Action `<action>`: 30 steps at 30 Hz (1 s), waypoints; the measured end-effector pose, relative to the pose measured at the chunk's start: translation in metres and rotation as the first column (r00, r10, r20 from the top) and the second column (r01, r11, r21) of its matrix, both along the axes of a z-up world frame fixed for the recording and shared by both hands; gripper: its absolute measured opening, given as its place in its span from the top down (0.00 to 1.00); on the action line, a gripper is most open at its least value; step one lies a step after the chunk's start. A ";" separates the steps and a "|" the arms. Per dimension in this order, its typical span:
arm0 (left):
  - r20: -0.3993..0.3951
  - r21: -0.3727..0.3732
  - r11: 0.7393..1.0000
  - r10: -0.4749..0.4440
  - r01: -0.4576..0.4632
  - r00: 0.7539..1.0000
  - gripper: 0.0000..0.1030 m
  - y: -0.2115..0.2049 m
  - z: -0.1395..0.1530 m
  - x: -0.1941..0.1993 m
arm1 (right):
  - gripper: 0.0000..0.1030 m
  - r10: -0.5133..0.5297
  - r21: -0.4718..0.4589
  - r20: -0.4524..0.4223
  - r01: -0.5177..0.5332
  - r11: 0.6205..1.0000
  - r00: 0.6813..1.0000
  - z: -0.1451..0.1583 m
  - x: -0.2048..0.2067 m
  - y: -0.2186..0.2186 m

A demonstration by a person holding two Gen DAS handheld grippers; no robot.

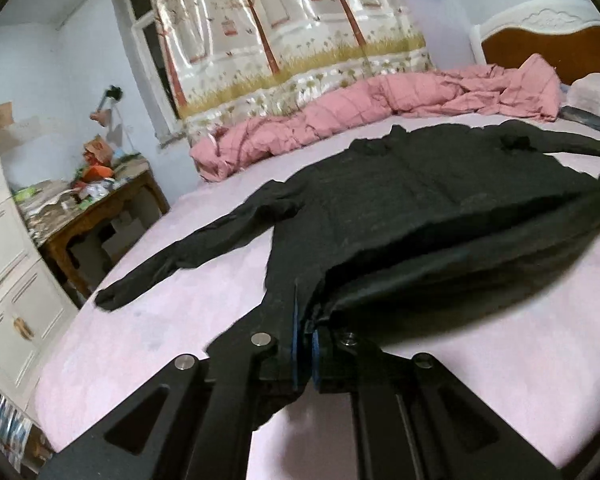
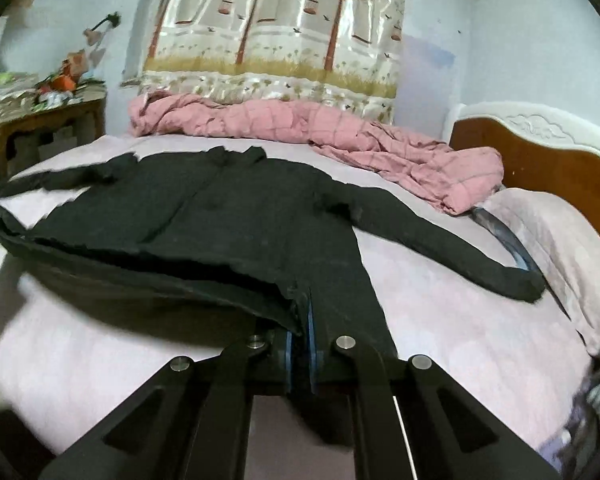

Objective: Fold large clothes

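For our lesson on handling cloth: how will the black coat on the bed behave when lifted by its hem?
The black coat is probably floppy: its hem sags between the left gripper and right gripper. Likely fairly heavy, looking thick. The sleeves would probably trail.

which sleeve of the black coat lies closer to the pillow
The sleeve stretched toward the headboard side; its cuff ends beside the pillow. The other sleeve points toward the cluttered table.

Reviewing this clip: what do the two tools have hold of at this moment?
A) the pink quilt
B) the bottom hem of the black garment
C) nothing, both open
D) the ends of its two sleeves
B: the left tool and right tool are each shut on the hem of the black garment, lifting it; both sleeves lie flat on the bed.
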State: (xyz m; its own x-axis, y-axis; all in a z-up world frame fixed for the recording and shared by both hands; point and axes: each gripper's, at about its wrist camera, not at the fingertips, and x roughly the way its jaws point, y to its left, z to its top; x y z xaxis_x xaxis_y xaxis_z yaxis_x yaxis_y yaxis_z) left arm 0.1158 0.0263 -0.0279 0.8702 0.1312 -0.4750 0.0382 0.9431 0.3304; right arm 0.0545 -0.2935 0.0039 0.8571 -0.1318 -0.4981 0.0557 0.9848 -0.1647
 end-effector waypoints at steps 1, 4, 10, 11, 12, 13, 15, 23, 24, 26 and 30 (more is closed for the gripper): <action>-0.028 -0.008 1.000 -0.001 0.001 1.000 0.95 0.001 -0.001 0.020 | 0.94 0.006 0.032 -0.011 -0.005 0.999 1.000 0.001 0.021 -0.001; -0.143 -0.030 0.999 -0.017 0.013 0.990 0.95 0.005 -0.014 0.080 | 0.94 0.005 0.094 -0.075 0.002 0.996 0.997 -0.008 0.078 -0.005; -0.291 -0.065 0.997 -0.048 0.030 0.955 0.93 0.007 -0.061 0.139 | 0.94 -0.001 0.120 -0.222 0.029 0.992 0.975 -0.055 0.152 -0.010; -0.295 -0.078 0.997 -0.051 0.030 0.954 0.93 0.008 -0.065 0.140 | 0.94 0.001 0.137 -0.244 0.033 0.990 0.970 -0.063 0.156 -0.012; -0.283 -0.088 0.996 -0.055 0.031 0.958 0.93 0.009 -0.065 0.139 | 0.94 0.006 0.151 -0.249 0.033 0.988 0.968 -0.066 0.156 -0.014; -0.269 -0.095 0.995 -0.058 0.033 0.961 0.91 0.009 -0.063 0.135 | 0.91 0.008 0.162 -0.243 0.032 0.986 0.970 -0.066 0.156 -0.016; -0.236 -0.099 0.995 -0.045 0.022 0.971 0.79 0.012 -0.058 0.129 | 0.80 0.005 0.182 -0.220 0.036 0.983 0.975 -0.061 0.151 -0.020; -0.038 -0.153 0.988 -0.018 0.012 0.999 0.05 0.043 -0.017 0.075 | 0.33 -0.051 0.041 -0.097 0.056 0.998 0.994 -0.028 0.102 -0.038; -0.044 -0.152 0.988 -0.002 -0.005 0.999 0.05 0.048 -0.016 0.074 | 0.33 -0.073 0.020 -0.095 0.075 0.997 0.993 -0.026 0.097 -0.042; -0.060 -0.160 0.986 0.031 -0.041 0.998 0.05 0.058 -0.020 0.077 | 0.33 -0.093 0.021 -0.087 0.095 0.995 0.992 -0.022 0.088 -0.054; -0.125 -0.232 0.968 0.067 -0.095 0.990 0.05 0.079 -0.029 0.090 | 0.33 -0.065 0.116 -0.101 0.077 0.990 0.993 -0.021 0.087 -0.075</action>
State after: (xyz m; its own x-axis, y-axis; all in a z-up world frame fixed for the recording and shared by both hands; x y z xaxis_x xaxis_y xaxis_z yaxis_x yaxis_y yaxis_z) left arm 0.2060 0.1058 -0.0569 0.7990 0.0706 -0.5972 -0.0167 0.9953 0.0954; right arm 0.1410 -0.3689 -0.0168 0.7948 -0.1252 -0.5938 0.1155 0.9918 -0.0544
